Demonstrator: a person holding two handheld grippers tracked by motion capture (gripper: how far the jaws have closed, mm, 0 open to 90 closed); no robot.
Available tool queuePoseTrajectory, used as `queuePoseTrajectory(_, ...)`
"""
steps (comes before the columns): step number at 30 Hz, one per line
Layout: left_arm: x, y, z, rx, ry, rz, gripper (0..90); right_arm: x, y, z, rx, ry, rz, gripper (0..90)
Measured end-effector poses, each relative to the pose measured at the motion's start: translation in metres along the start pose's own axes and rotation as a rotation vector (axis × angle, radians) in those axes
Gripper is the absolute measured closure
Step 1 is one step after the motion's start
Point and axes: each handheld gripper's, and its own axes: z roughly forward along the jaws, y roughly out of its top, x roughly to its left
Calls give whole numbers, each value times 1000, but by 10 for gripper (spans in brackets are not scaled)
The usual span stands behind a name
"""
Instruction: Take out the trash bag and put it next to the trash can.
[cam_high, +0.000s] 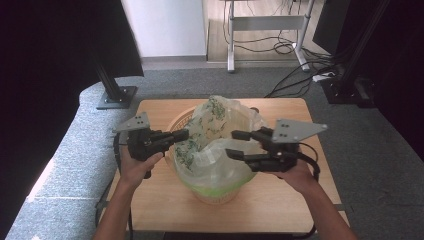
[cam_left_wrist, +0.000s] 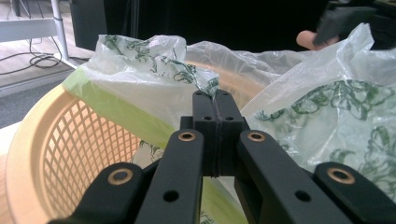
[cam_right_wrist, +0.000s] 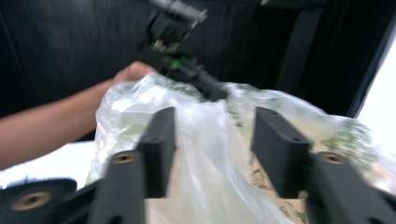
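A tan mesh basket (cam_high: 216, 196) stands in the middle of the wooden table (cam_high: 165, 200), lined with a clear plastic bag (cam_high: 220, 145) printed with green leaves. My left gripper (cam_high: 184, 135) is at the bag's left edge, shut on a fold of the bag (cam_left_wrist: 210, 86) above the basket's lattice wall (cam_left_wrist: 79, 144). My right gripper (cam_high: 234, 143) is at the bag's right side, open, with bag film (cam_right_wrist: 212, 154) lying between its two fingers (cam_right_wrist: 161, 140). Across the bag, the right gripper view shows the other hand (cam_right_wrist: 135, 72) and its gripper (cam_right_wrist: 210, 88).
The table (cam_high: 280, 107) is small, with grey carpet around it. A black stand base (cam_high: 117, 96) sits at the back left. A desk frame (cam_high: 265, 25) and cables (cam_high: 300, 75) lie beyond. Dark curtains hang at both sides.
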Motion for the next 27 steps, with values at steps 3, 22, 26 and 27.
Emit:
queuePoseTrajectory(3,1,-2,-1,-5,-1,-7,898,-16,-8,-25,-44,-68,49,398)
queuePoseTrajectory(22,-1,-3,-1,-9,1,-4,898,-72,-73,-37,96,-143,159,290)
queuePoseTrajectory(26,-1,-6,-2,-10,-5,-4,898,-75,-73,-30,126,-195,145,391)
queuePoseTrajectory(27,0,-7,-2,-11,-7,-3,898,-75,-74,-29,131,-207,139,428)
